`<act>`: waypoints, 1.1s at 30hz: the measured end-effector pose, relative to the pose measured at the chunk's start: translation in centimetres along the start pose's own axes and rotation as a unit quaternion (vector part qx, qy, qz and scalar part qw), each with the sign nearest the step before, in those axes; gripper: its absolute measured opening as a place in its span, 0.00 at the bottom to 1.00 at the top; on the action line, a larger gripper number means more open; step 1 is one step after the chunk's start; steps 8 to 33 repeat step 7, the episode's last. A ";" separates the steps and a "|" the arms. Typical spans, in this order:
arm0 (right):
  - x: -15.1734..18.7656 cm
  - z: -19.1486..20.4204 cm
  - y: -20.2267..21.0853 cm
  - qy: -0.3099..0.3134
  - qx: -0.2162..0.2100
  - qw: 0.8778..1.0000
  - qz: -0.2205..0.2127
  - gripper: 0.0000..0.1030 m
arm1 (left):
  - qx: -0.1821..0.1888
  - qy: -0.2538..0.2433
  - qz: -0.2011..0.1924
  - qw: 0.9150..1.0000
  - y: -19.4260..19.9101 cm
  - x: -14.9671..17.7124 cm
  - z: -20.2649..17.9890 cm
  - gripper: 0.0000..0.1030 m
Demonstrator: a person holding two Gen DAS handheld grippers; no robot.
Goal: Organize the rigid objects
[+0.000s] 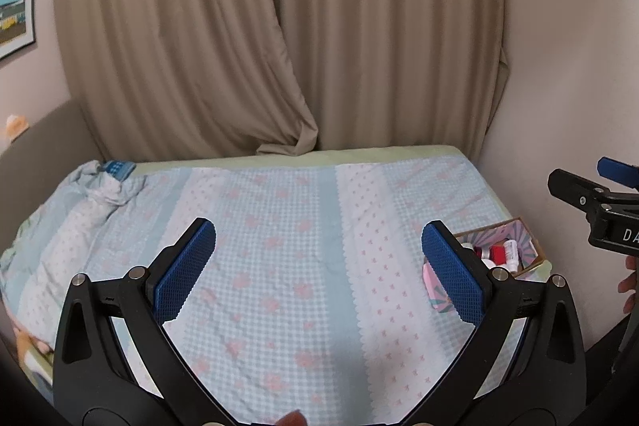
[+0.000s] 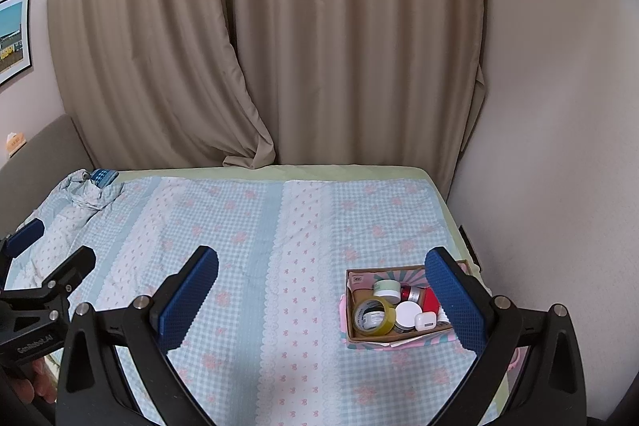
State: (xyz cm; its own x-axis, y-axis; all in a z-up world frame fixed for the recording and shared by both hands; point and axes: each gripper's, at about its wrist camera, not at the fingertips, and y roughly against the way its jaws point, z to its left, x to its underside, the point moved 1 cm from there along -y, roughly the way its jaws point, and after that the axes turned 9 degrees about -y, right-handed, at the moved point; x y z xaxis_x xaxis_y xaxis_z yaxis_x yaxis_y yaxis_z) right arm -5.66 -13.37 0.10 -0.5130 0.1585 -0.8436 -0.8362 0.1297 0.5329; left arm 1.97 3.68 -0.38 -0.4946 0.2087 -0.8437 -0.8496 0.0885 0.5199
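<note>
A small cardboard box [image 2: 348, 310] sits on the bed at the right, near the wall. It holds a roll of yellow tape [image 2: 373, 316], a green-lidded jar [image 2: 386, 288], a white-lidded jar [image 2: 407, 314], a red container [image 2: 429, 300] and a white earbud case [image 2: 425, 321]. The box also shows in the left wrist view [image 1: 527, 238], partly hidden by a finger. My right gripper [image 2: 321, 300] is open and empty above the bed, its right finger over the box. My left gripper [image 1: 319, 270] is open and empty over the middle of the bed.
The bed carries a blue checked quilt [image 2: 247, 226] with pink flowers, bunched at the far left [image 2: 90, 192]. Beige curtains [image 2: 279, 46] hang behind the bed. A white wall [image 2: 559, 146] runs along the right side. A grey sofa arm [image 1: 40, 154] stands at the left.
</note>
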 end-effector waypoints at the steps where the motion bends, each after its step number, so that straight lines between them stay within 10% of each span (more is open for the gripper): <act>1: 0.0 0.1 -0.1 0.001 0.000 1.000 0.000 1.00 | 0.000 0.003 0.000 1.000 -0.1 0.1 0.2 1.00; 33: -0.1 0.3 -0.7 -0.001 -0.001 1.000 0.003 1.00 | -0.003 0.008 -0.008 1.000 -0.4 0.2 1.0 1.00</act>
